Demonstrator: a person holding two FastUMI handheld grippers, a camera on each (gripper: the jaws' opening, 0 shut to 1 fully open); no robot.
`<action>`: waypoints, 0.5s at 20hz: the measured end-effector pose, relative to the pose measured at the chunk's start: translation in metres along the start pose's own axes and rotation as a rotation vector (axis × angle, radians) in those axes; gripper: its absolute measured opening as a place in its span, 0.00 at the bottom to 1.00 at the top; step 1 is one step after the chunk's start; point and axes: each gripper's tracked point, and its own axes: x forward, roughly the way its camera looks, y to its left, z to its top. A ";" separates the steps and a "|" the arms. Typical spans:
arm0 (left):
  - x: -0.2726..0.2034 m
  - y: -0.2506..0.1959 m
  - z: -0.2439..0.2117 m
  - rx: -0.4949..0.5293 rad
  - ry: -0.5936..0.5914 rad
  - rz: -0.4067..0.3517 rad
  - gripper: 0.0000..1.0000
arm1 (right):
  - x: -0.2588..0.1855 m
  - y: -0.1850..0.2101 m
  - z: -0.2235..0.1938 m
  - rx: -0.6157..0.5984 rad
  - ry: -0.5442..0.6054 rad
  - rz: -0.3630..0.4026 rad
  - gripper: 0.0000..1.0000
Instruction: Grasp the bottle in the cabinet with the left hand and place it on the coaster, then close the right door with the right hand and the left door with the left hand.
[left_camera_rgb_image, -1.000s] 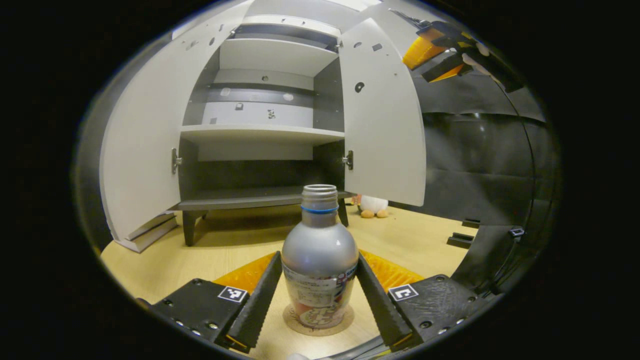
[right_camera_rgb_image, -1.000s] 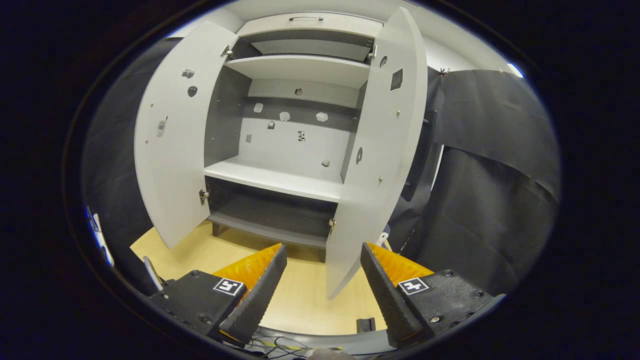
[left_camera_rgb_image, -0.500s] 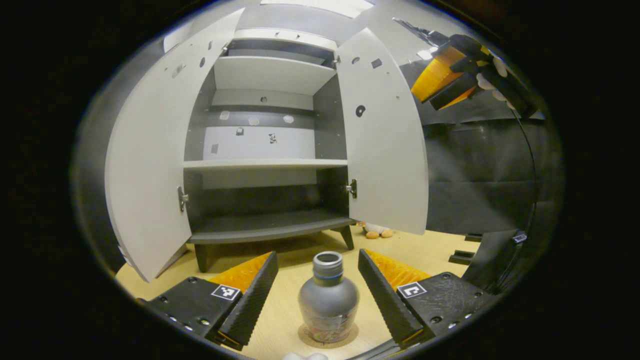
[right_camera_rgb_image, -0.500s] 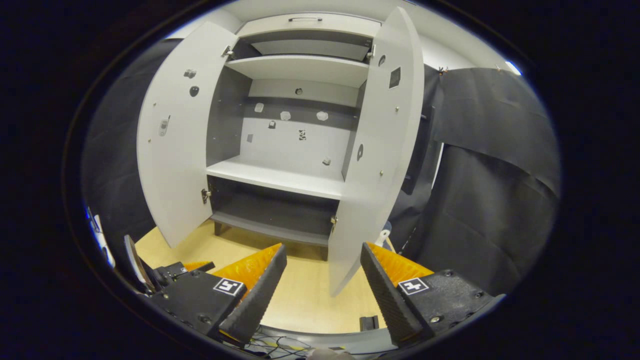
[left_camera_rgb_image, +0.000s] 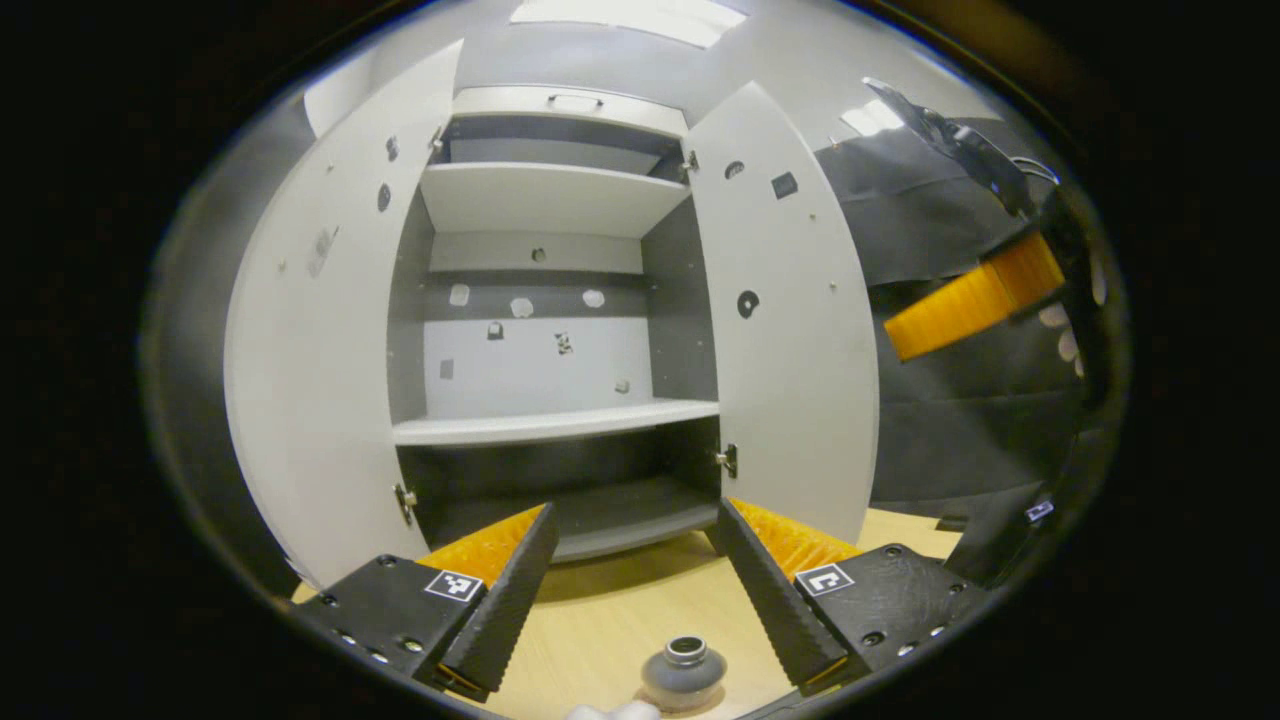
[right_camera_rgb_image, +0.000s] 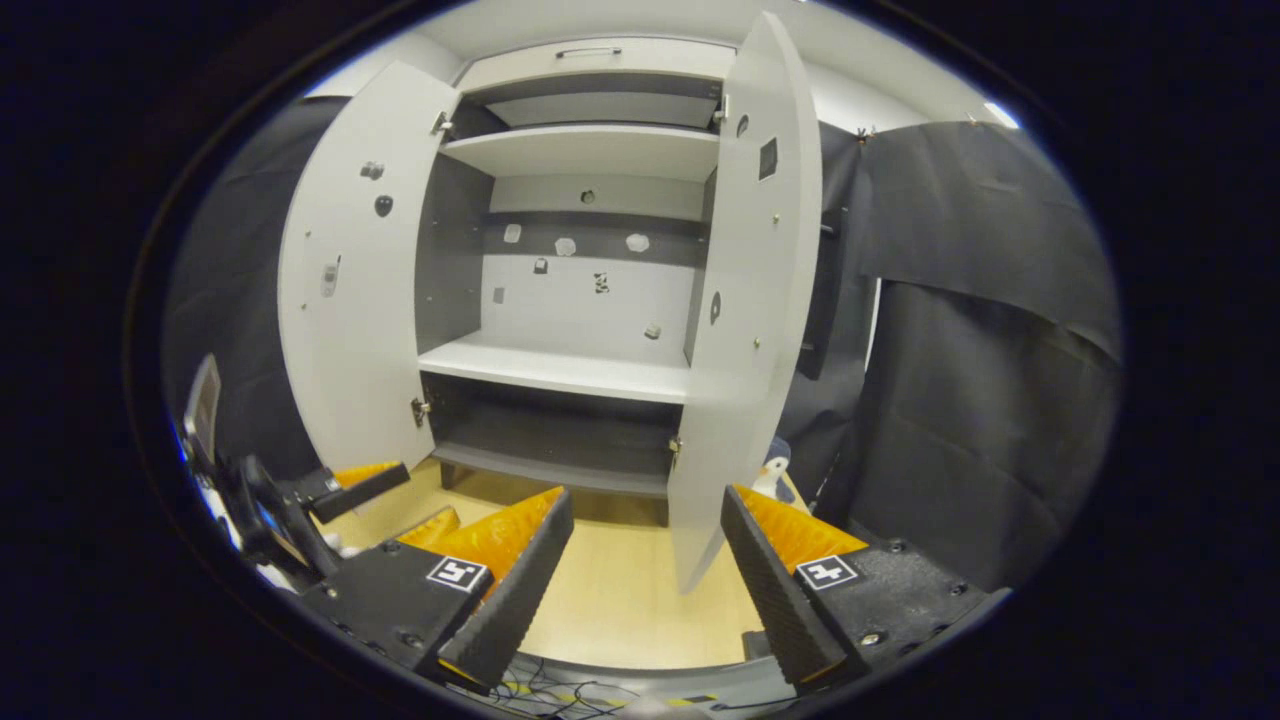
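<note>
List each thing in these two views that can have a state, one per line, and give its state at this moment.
Left white cabinet door: wide open.
Right white cabinet door: wide open.
Small silver uncapped bottle: upright on the wooden table, released.
Round brown coaster: under the bottle.
Left gripper: fingers open, empty, above the bottle.
Right gripper: fingers open, empty, facing the right door's edge.
</note>
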 end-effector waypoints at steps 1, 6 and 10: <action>0.000 0.008 0.017 0.004 -0.007 0.014 0.98 | 0.000 0.002 0.000 0.015 -0.007 0.004 0.98; -0.016 0.041 0.087 -0.029 -0.023 0.073 0.98 | -0.001 0.010 0.006 0.053 -0.058 0.026 0.98; -0.032 0.065 0.117 -0.034 0.001 0.147 0.98 | 0.000 0.007 0.012 0.073 -0.089 0.033 0.98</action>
